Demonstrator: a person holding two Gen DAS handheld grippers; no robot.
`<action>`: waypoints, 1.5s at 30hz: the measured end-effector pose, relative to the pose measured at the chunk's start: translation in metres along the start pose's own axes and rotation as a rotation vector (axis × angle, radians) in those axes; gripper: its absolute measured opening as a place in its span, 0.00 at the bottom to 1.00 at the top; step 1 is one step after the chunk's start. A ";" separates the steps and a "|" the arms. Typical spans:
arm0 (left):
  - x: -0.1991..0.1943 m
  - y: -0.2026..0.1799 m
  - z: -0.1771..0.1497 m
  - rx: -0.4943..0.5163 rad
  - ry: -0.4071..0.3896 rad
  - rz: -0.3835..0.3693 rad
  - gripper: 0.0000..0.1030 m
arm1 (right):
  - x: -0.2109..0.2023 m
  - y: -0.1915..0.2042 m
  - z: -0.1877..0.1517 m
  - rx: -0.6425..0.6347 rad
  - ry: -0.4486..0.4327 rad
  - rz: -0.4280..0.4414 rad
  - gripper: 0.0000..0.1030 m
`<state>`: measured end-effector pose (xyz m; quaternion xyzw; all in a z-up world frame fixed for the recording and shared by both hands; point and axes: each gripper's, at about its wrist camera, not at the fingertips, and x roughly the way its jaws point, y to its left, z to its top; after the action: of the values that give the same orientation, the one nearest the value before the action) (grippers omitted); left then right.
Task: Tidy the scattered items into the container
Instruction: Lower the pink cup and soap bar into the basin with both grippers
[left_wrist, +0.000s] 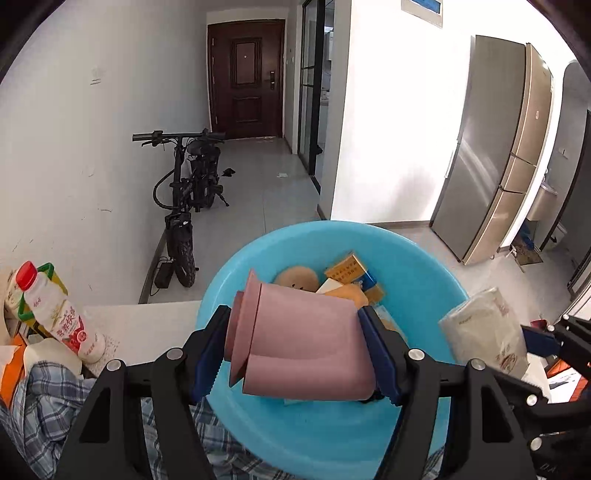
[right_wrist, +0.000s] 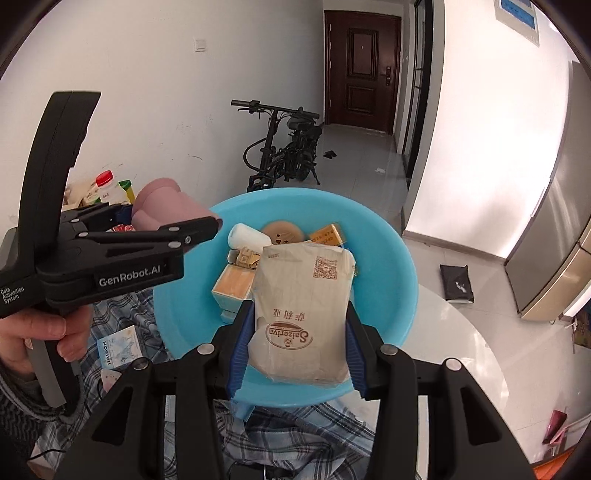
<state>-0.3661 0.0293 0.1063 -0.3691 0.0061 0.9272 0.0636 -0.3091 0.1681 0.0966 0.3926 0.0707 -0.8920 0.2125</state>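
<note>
Tiled hallway with a brown door (left_wrist: 246, 75), a parked bike (left_wrist: 188, 192) and a fridge (left_wrist: 484, 147) forms the background; in front stands a white desk (left_wrist: 147, 325) strewn with plaid cloth (right_wrist: 295, 432). On it sits the blue basin (left_wrist: 417, 266), which contains small boxes (right_wrist: 234, 282), a white roll (right_wrist: 248, 236) and a round tan item (right_wrist: 282, 230). Left hand-held gripper (left_wrist: 295, 350): clenched on a pink cup (left_wrist: 295, 347), the cup lying sideways above the basin's near-left part. Right hand-held gripper (right_wrist: 295, 332): clenched on a tissue pack (right_wrist: 303, 310), suspended above the basin's near side. A hand (right_wrist: 44, 332) grips the left tool's handle. Beside the basin, at left, stand a red-capped bottle (left_wrist: 55, 310) and a carton (left_wrist: 51, 277).
</note>
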 end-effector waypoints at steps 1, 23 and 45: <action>0.008 0.000 0.006 -0.001 0.007 -0.003 0.69 | 0.007 -0.004 0.003 0.008 0.009 -0.002 0.42; 0.164 -0.007 0.050 -0.024 0.204 -0.052 0.69 | 0.115 -0.066 0.018 0.126 0.175 0.071 0.43; 0.203 -0.009 0.052 -0.054 0.320 -0.073 0.70 | 0.118 -0.068 0.023 0.128 0.208 0.084 0.42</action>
<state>-0.5465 0.0641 0.0055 -0.5137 -0.0222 0.8534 0.0857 -0.4252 0.1846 0.0228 0.4985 0.0185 -0.8394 0.2158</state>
